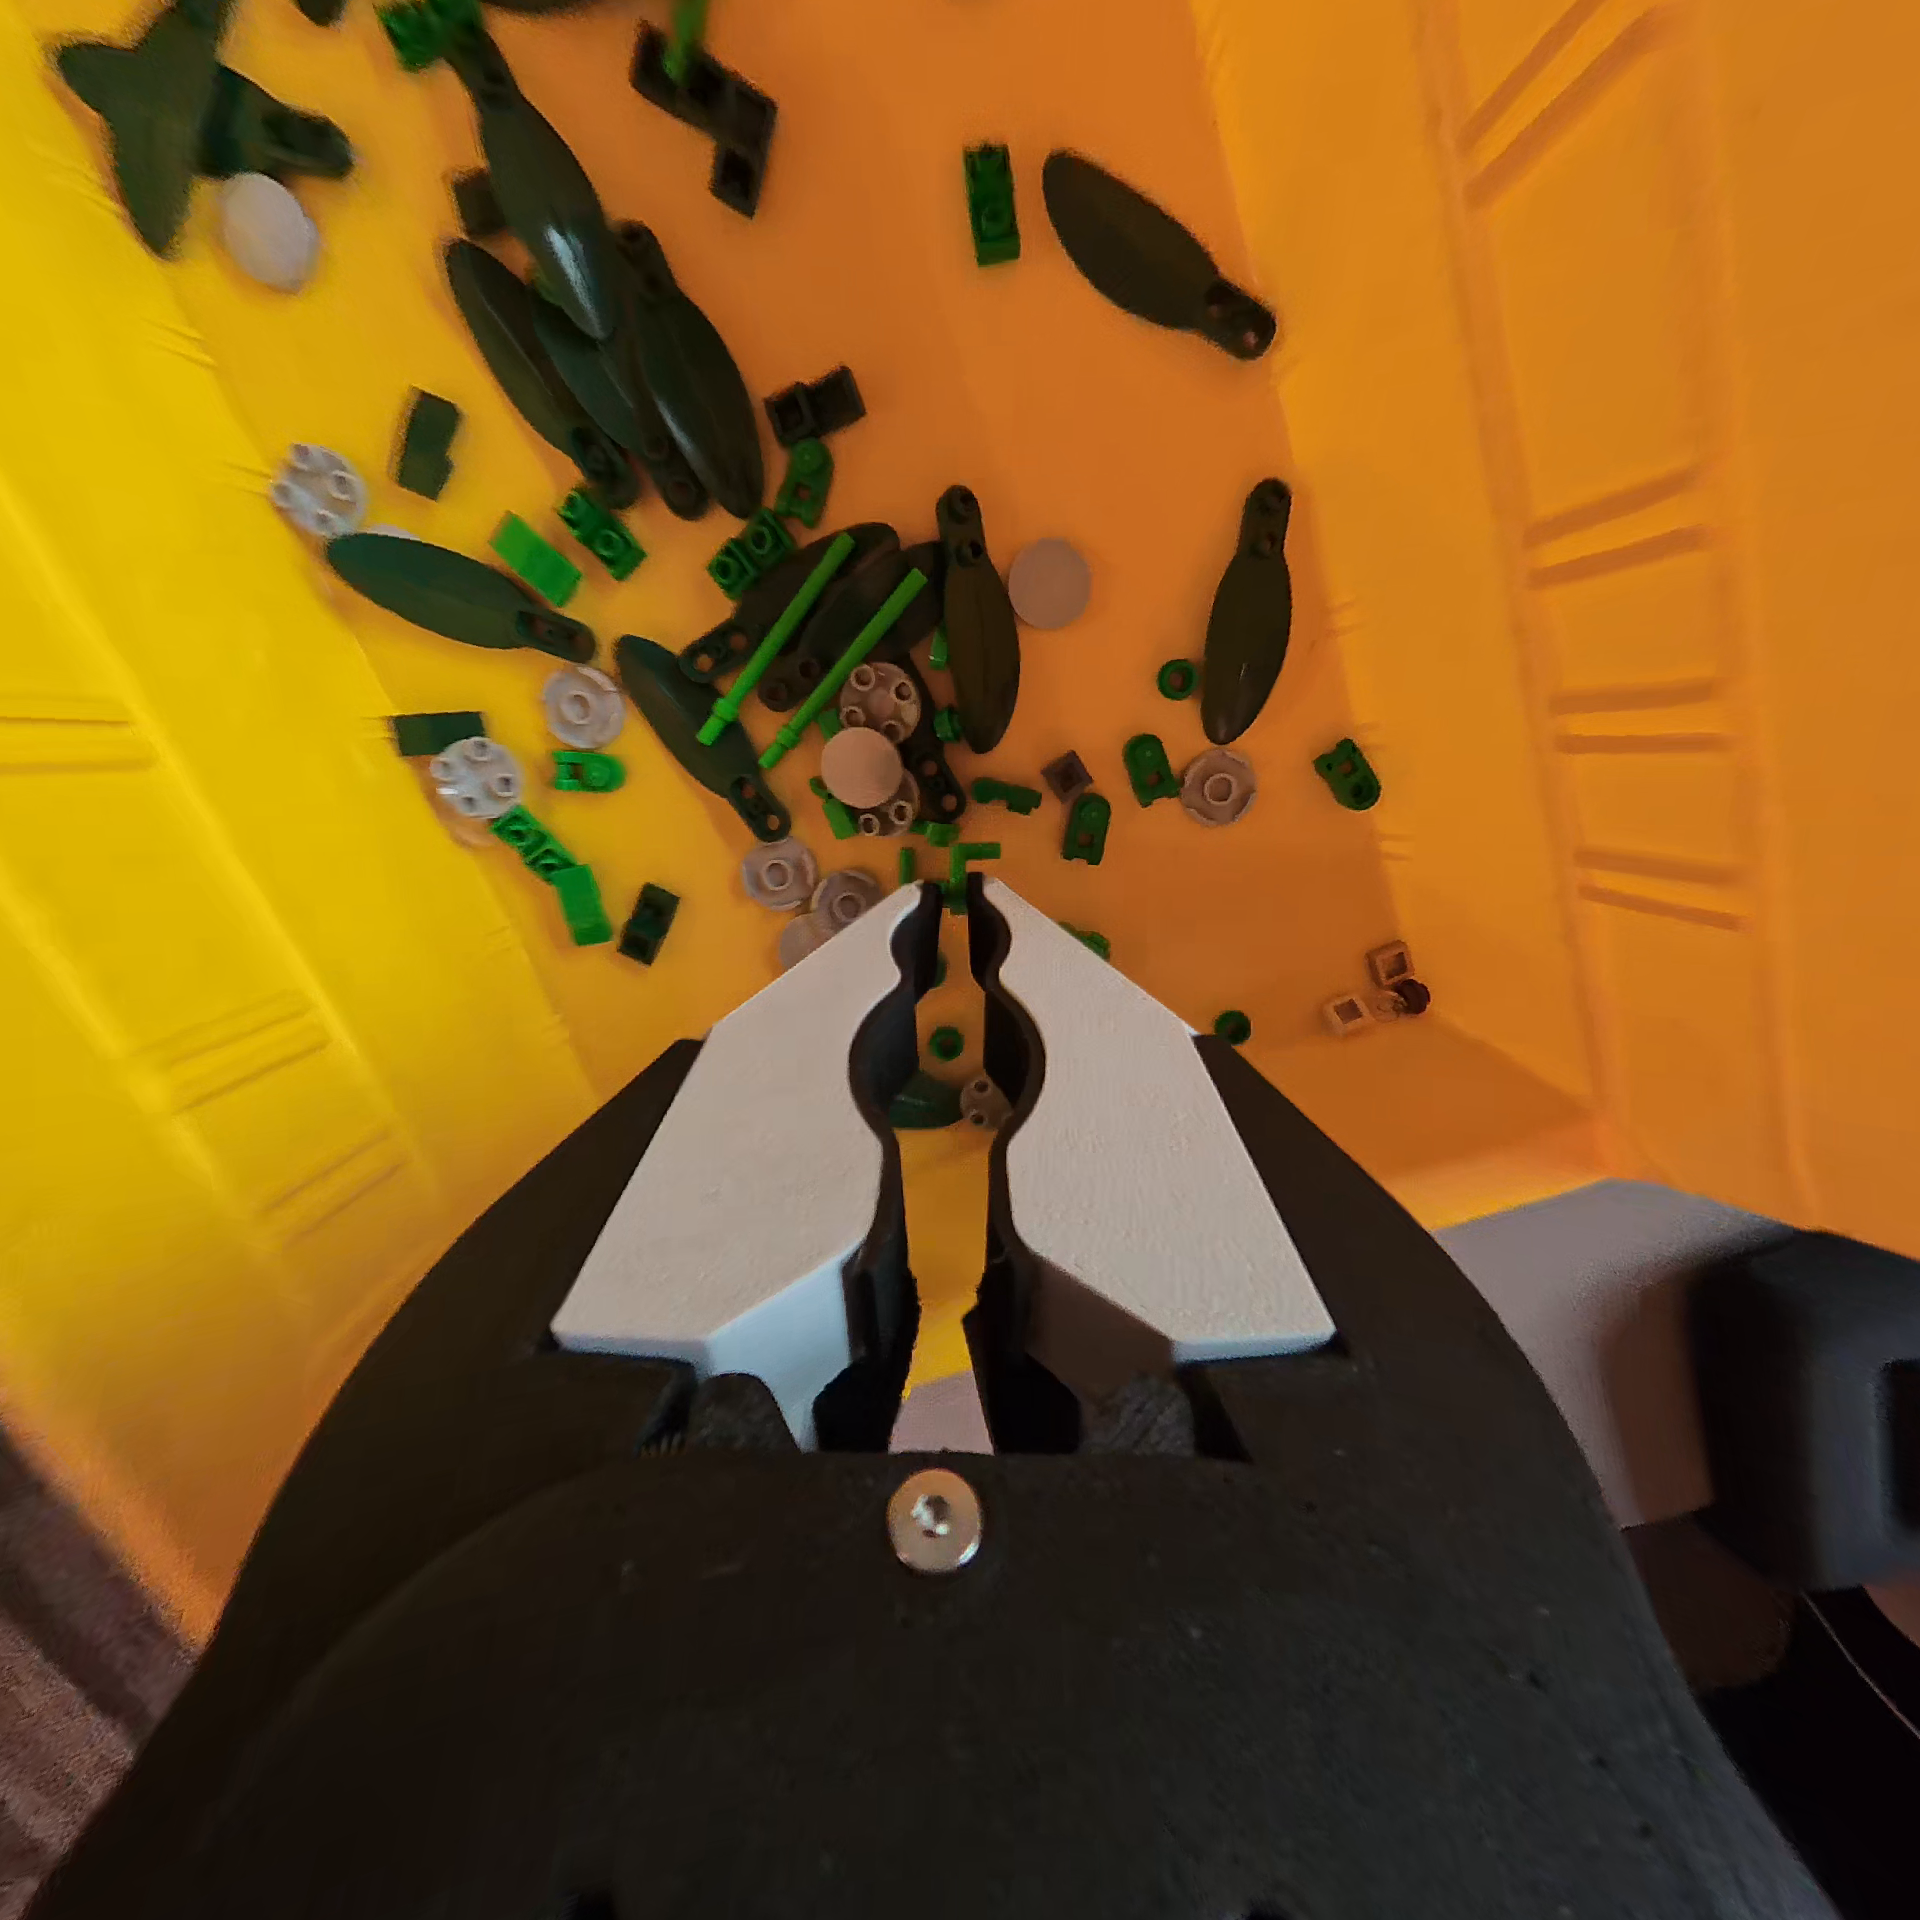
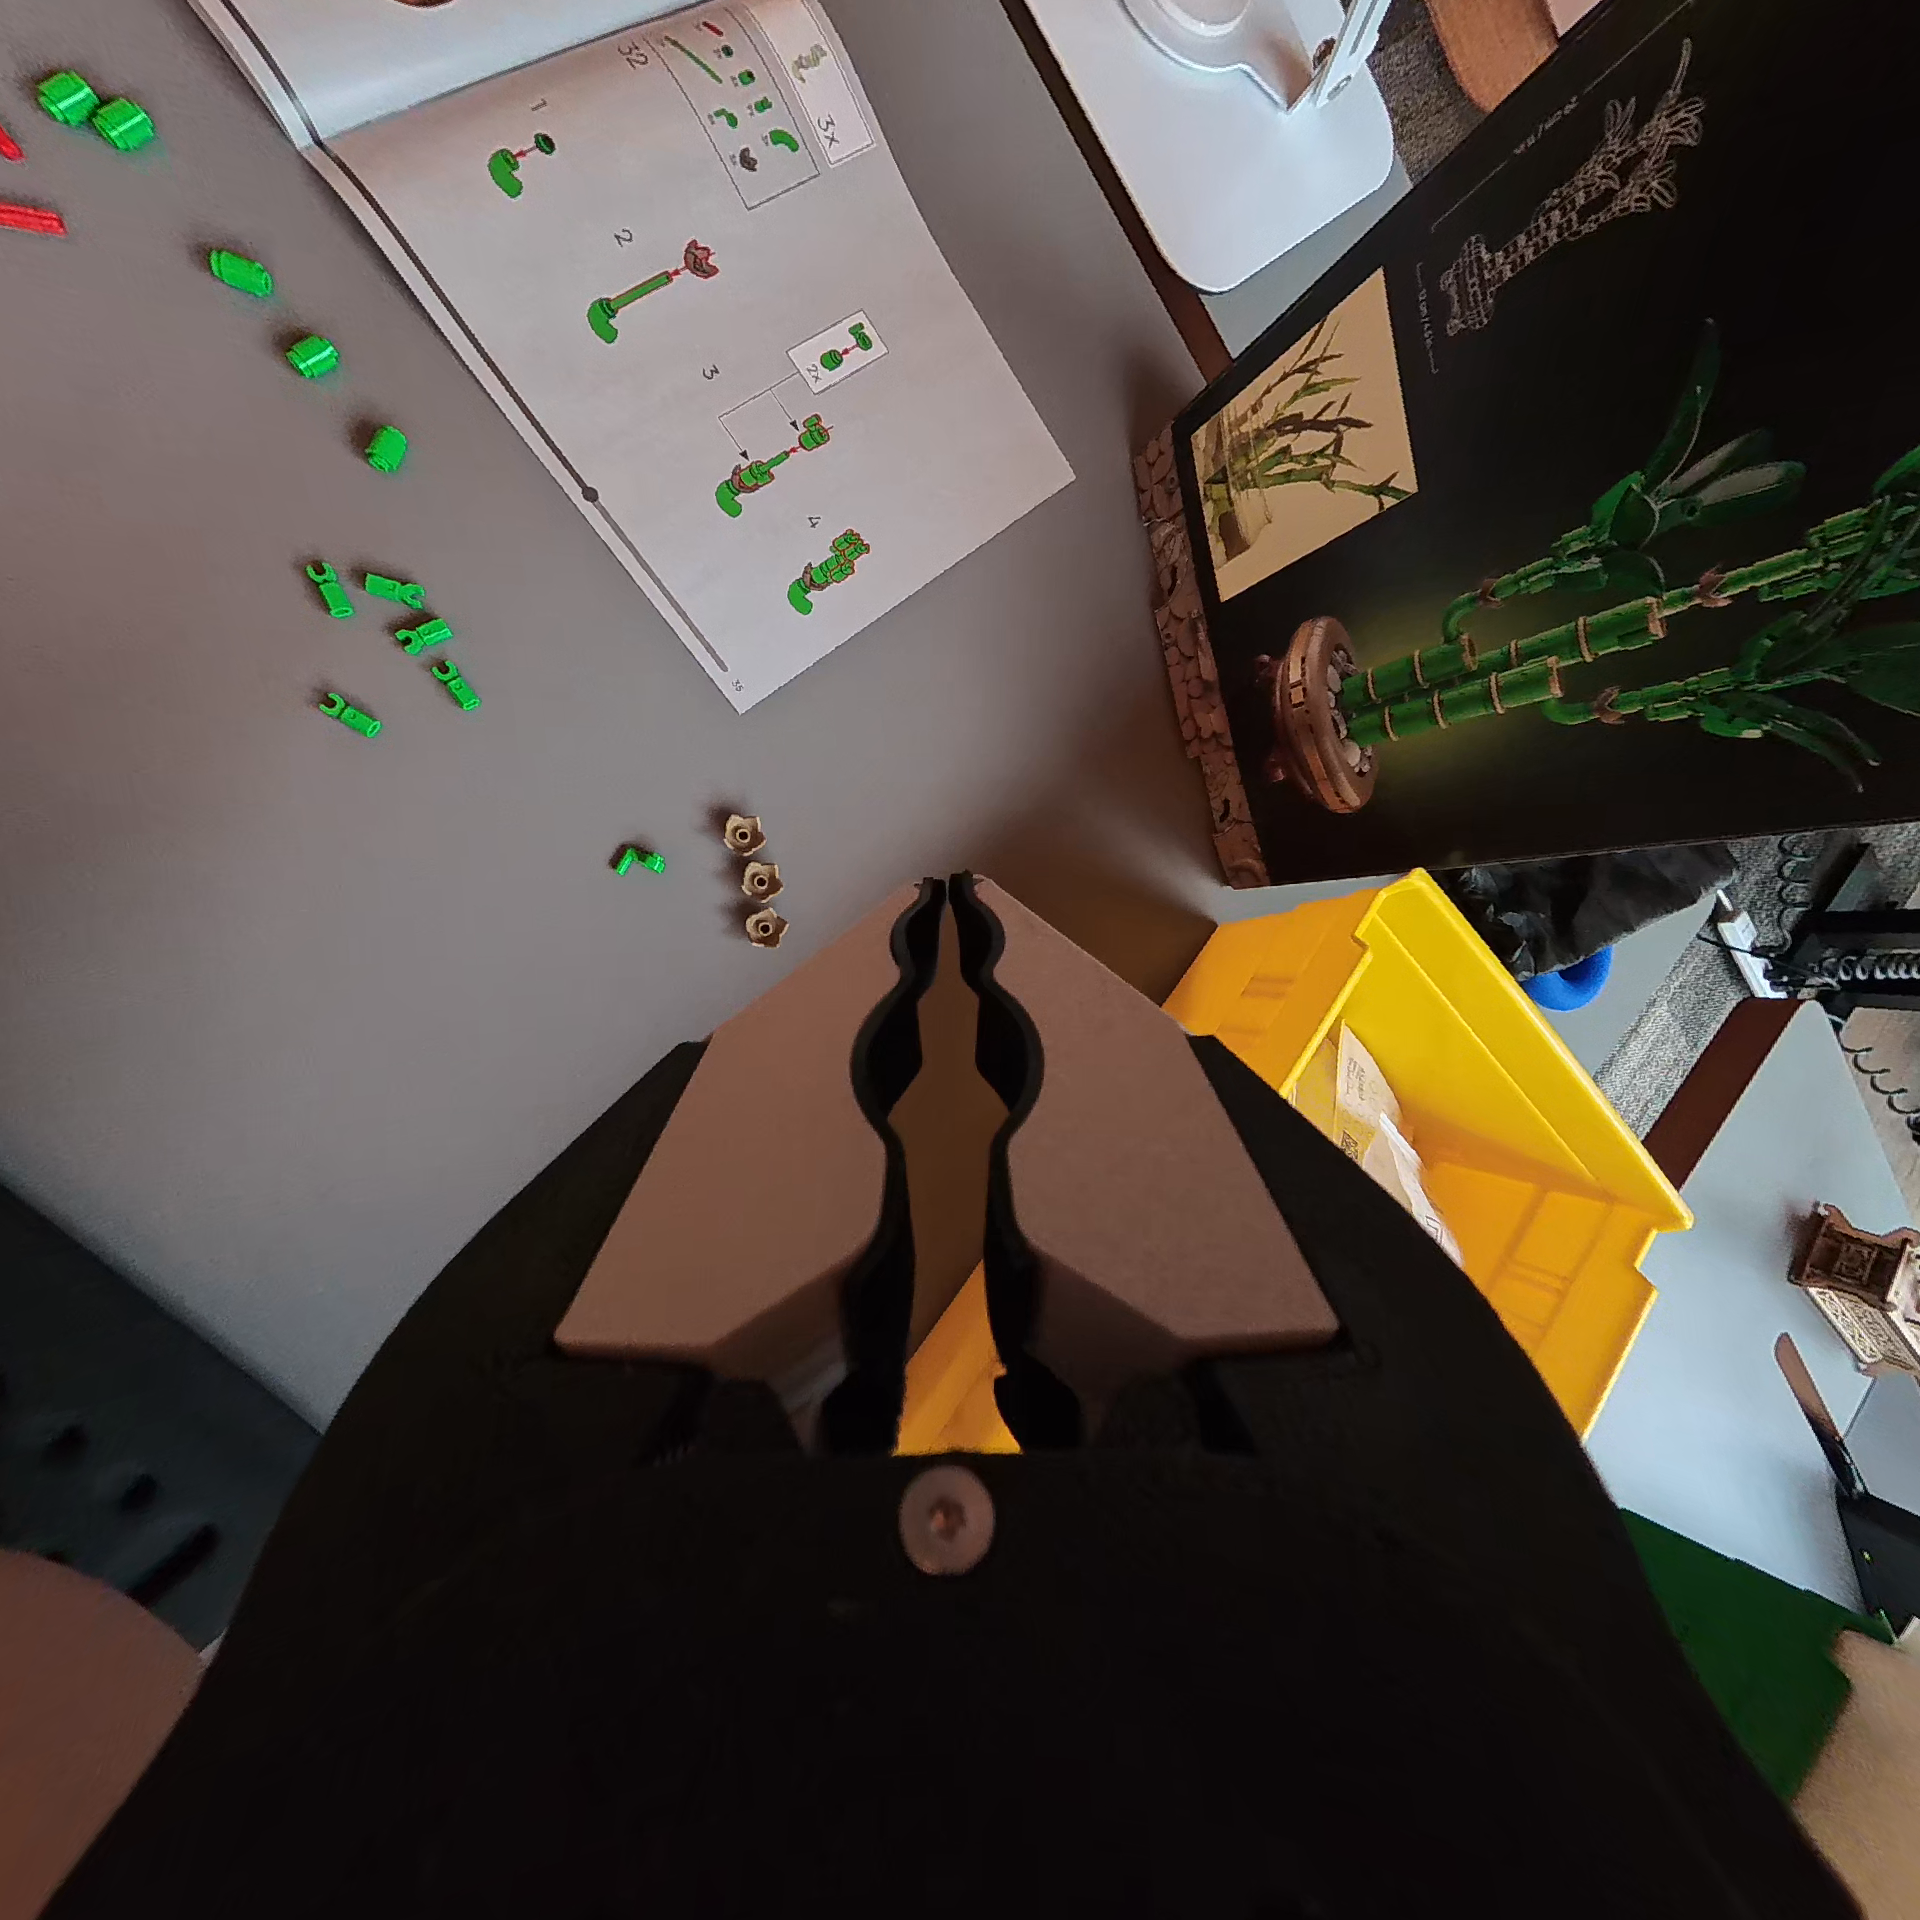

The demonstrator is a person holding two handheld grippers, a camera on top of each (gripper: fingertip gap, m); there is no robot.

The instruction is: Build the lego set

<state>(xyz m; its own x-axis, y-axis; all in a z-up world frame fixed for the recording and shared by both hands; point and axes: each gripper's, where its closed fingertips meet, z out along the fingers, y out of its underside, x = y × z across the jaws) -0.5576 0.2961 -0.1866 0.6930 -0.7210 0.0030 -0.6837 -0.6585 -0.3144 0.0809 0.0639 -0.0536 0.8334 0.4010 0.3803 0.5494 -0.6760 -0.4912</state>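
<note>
In the left wrist view my left gripper [image 1: 954, 891] reaches down into a yellow bin [image 1: 1558, 520]. Its tips are shut on a small bright green piece [image 1: 971, 857]. The bin floor holds dark green leaf pieces [image 1: 1132, 244], grey round plates [image 1: 1049, 582], thin green rods [image 1: 779, 639] and several small green parts. In the right wrist view my right gripper [image 2: 951, 883] is shut and empty above the grey table. Just left of its tips lie three tan flower-like pieces [image 2: 758, 881] and a green elbow piece [image 2: 636, 860].
Green clip pieces [image 2: 400, 639], green cylinders [image 2: 312, 355] and red pieces [image 2: 31, 218] lie on the table's left. An open instruction booklet [image 2: 727, 364] lies behind them. The set's black box [image 2: 1558, 520] stands at the right, with the yellow bin [image 2: 1455, 1039] below it. The grippers' ends are close to 70 cm from one another.
</note>
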